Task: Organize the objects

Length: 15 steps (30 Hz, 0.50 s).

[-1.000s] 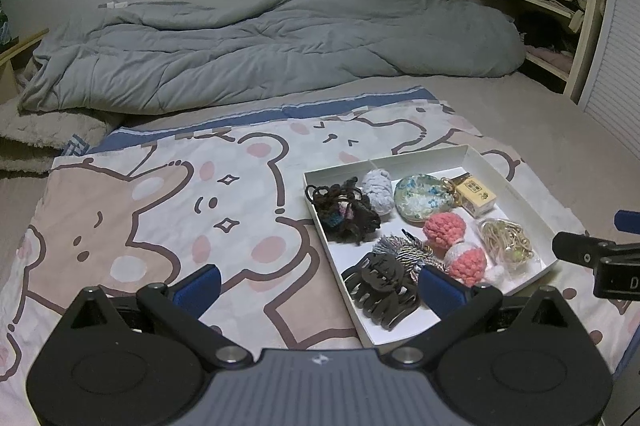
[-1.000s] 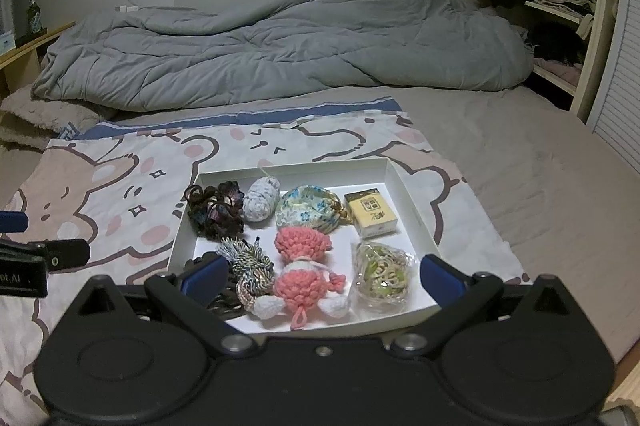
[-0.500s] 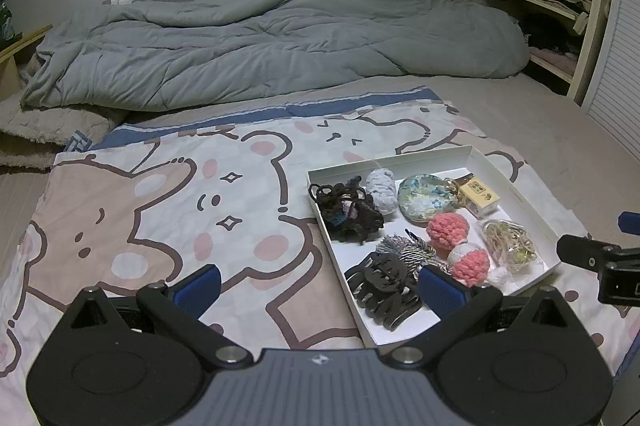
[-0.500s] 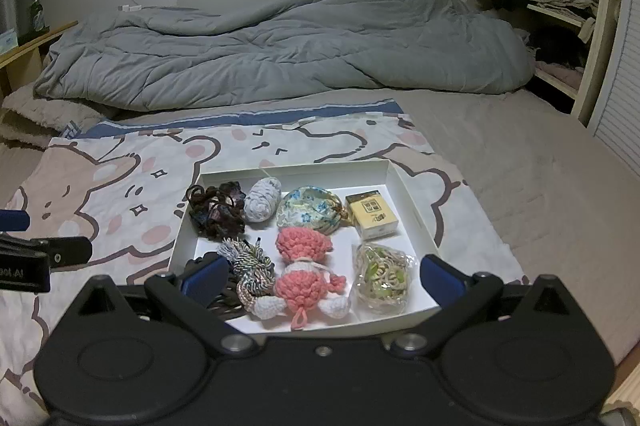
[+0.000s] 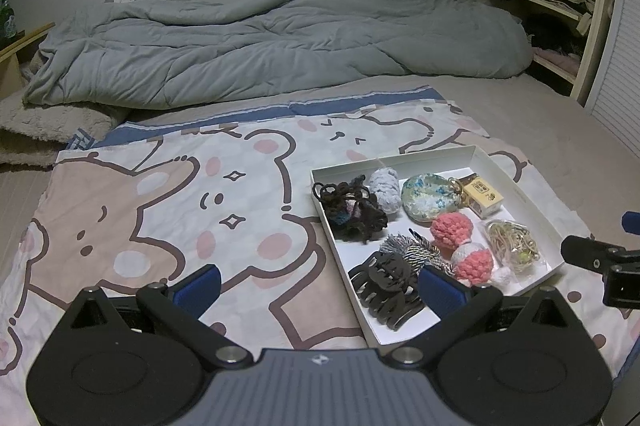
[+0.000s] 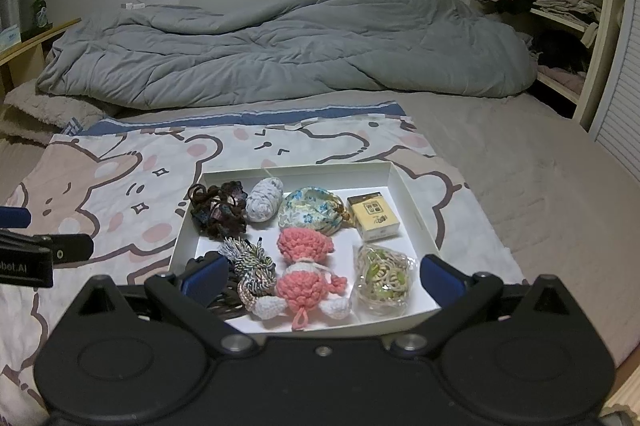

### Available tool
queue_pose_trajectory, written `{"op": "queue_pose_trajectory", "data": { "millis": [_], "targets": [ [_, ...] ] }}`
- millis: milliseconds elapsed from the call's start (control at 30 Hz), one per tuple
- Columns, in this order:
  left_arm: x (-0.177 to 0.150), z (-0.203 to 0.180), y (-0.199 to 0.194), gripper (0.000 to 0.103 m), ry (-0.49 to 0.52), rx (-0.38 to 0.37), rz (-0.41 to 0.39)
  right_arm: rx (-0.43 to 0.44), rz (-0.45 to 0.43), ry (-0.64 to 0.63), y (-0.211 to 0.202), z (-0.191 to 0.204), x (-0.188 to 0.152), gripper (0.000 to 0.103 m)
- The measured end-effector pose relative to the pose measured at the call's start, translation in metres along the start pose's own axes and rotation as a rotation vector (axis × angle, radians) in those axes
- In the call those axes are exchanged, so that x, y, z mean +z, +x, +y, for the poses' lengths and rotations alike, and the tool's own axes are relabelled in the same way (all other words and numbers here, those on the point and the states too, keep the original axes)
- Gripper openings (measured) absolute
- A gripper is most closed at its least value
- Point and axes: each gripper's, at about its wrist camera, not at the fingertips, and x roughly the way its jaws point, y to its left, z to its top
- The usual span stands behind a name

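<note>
On the bear-print blanket (image 5: 208, 193) sits a white tray (image 6: 412, 209) holding a dark hair claw (image 5: 386, 288), pink crochet doll (image 6: 306, 266) and yellow box (image 6: 374, 218), while left gripper (image 5: 320, 284) and right gripper (image 6: 322, 276) hover above, both wide apart and empty.

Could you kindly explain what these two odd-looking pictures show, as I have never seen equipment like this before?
No robot here: a person carries a two-finger gripper in each hand, each with a wide-angle camera looking along its fingers. One picture is from the left gripper, the other from the right gripper; both are open and hold nothing. They hover over a bear-print blanket on a bed. On it sits a white tray with small things: a black hair claw, a pink crochet doll, a floral pouch, a yellow box and dark scrunchies.
</note>
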Motion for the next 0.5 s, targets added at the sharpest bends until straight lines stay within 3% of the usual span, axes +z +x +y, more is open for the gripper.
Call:
{"op": "queue_pose_trajectory", "data": {
  "millis": [500],
  "targets": [
    [0.0000,-0.0002,0.0000,0.103,0.000,0.000,0.000,0.001,0.001,-0.001,0.0000,0.0018,0.0012,0.103]
  ]
}}
